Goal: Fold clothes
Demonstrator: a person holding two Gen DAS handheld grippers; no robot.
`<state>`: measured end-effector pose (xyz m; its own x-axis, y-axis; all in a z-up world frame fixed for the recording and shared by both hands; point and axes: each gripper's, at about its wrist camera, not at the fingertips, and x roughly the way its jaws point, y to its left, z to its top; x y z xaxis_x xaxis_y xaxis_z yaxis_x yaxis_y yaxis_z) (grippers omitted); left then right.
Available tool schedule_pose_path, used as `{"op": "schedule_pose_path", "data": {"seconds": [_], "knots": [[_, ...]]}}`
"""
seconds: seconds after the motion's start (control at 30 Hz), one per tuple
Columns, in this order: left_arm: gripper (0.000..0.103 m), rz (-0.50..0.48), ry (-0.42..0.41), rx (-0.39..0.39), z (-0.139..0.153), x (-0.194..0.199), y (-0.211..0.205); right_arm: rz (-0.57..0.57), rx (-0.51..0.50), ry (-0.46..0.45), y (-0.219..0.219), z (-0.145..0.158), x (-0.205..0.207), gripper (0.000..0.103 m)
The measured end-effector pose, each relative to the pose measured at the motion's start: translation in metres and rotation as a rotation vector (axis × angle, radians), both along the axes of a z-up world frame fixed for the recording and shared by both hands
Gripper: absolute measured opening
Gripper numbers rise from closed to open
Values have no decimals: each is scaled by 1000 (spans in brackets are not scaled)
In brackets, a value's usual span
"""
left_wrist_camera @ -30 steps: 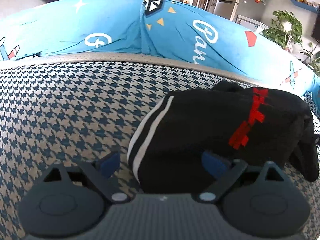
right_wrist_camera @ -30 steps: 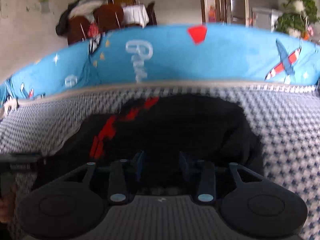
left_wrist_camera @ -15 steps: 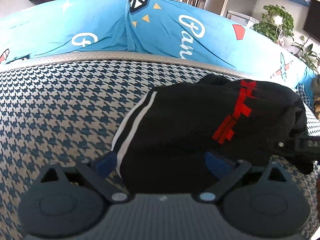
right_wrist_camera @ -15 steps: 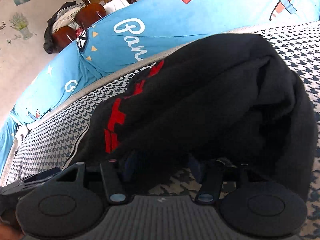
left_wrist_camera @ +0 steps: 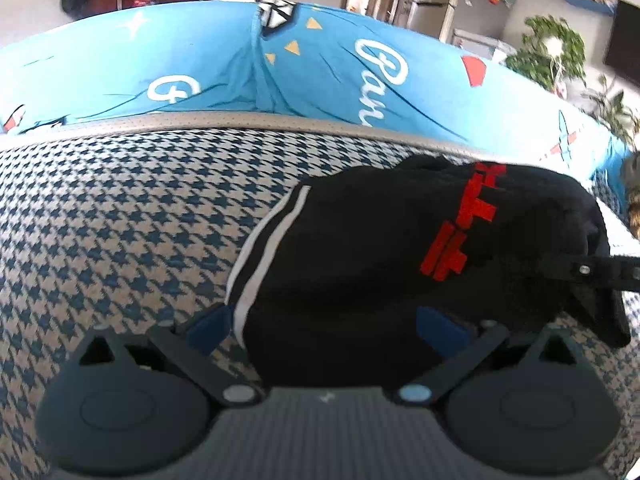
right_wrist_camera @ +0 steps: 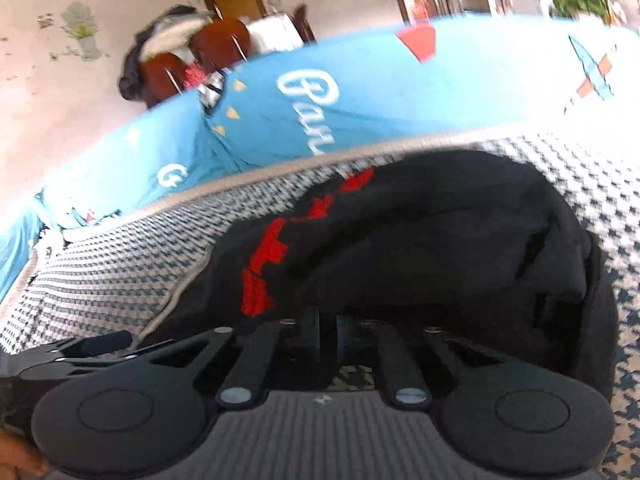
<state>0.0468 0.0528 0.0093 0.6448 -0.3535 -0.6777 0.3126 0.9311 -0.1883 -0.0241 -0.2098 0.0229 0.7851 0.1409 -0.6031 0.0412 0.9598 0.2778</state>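
Note:
A black garment [left_wrist_camera: 380, 248] with red lettering and two white stripes lies bunched on the houndstooth surface [left_wrist_camera: 120, 220]. My left gripper [left_wrist_camera: 324, 326] is open, its blue pads [left_wrist_camera: 208, 326] standing either side of the garment's near striped edge. In the right wrist view the same black garment [right_wrist_camera: 420, 240] fills the middle. My right gripper [right_wrist_camera: 326, 326] is shut on its near edge, the two fingers almost together. The right gripper's finger [left_wrist_camera: 592, 270] reaches in from the right edge of the left wrist view. The left gripper [right_wrist_camera: 80, 348] shows at lower left.
A blue printed sheet [left_wrist_camera: 320, 72] runs along the far side of the houndstooth surface, beyond a grey trim band [left_wrist_camera: 240, 122]. Chairs [right_wrist_camera: 216, 48], a doorway and potted plants [left_wrist_camera: 548, 52] stand in the room behind. A hand [right_wrist_camera: 16, 460] shows at the bottom left corner.
My right gripper's fingers have closed from a wide gap onto the garment's near edge. The left gripper stays open beside the striped edge, with the view shifting slightly.

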Motion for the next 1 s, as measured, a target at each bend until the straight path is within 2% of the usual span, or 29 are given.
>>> {"op": "schedule_pose_path", "data": {"seconds": [0.17,0.27,0.4,0.5,0.63,0.7,0.77,0.83,1.0], "knots": [[103,75,-37,-29,7,-15,21,22,59,-62,18,7,-37,10],[103,117,-73,-29,12,-26,34,81,33,-101,41,8,-56,10],[103,153,-96,-40,17,-40,49,185,49,-98,69,0,-75,10],[103,168,-100,-43,17,-50,55,303,46,-61,97,-12,-84,10],[103,166,-108,-60,18,-66,61,541,43,-9,135,-26,-102,9],[103,157,-109,-59,18,-71,61,632,-19,-10,150,-29,-119,9],[103,153,-110,-53,17,-74,61,671,-49,-29,154,-28,-127,9],[103,153,-110,-51,16,-76,61,675,-70,-51,154,-26,-133,9],[103,154,-99,-57,13,-75,60,541,-48,-83,125,-15,-130,9]]}}
